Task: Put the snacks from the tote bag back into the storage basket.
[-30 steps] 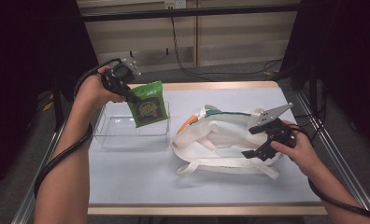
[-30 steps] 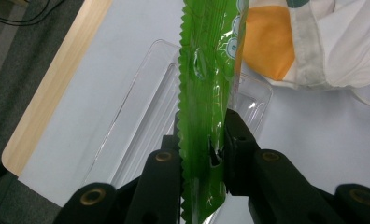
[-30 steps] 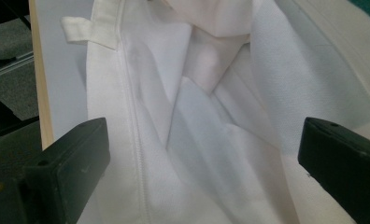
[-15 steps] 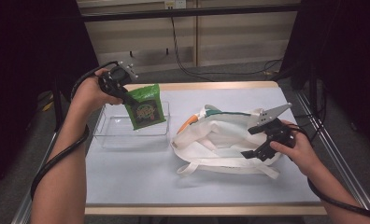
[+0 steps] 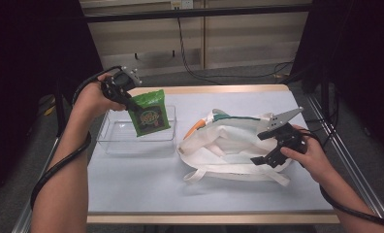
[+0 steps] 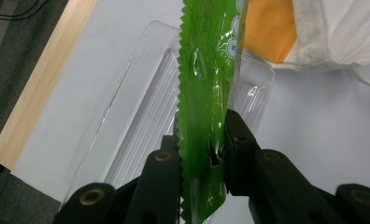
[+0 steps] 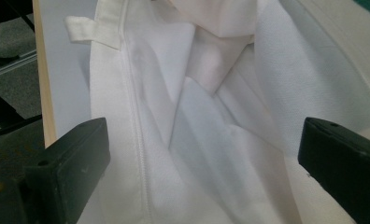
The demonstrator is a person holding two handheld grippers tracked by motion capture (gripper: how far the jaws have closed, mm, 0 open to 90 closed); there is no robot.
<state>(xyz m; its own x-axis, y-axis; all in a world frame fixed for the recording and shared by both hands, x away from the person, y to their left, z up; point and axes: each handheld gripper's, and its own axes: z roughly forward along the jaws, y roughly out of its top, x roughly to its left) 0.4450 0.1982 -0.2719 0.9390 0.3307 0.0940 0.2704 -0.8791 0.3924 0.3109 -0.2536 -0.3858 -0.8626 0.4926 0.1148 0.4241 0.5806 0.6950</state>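
Note:
A green snack packet (image 5: 151,114) hangs over a clear plastic tray (image 5: 113,137) at the table's left. My left gripper (image 5: 131,105) is shut on the packet's upper edge; in the left gripper view the packet (image 6: 205,93) is pinched between the jaws of my left gripper (image 6: 202,154), above the tray (image 6: 127,107). A white cloth tote bag (image 5: 229,145) lies at the middle right, with orange and teal items at its mouth. My right gripper (image 5: 265,147) stands open at the bag's right side. In the right gripper view my right gripper (image 7: 202,163) has its jaws wide apart over the white cloth (image 7: 211,93).
The table has a wooden rim (image 5: 214,89) and a metal rail (image 5: 347,165) along its right side. Bag straps (image 5: 238,177) trail toward the front edge. Cables (image 5: 200,73) lie on the floor behind. Bare tabletop (image 5: 141,184) lies at the front left.
My left hand has shifted slightly toward the back left with the green packet, keeping it above the tray. The right hand has stayed at the bag.

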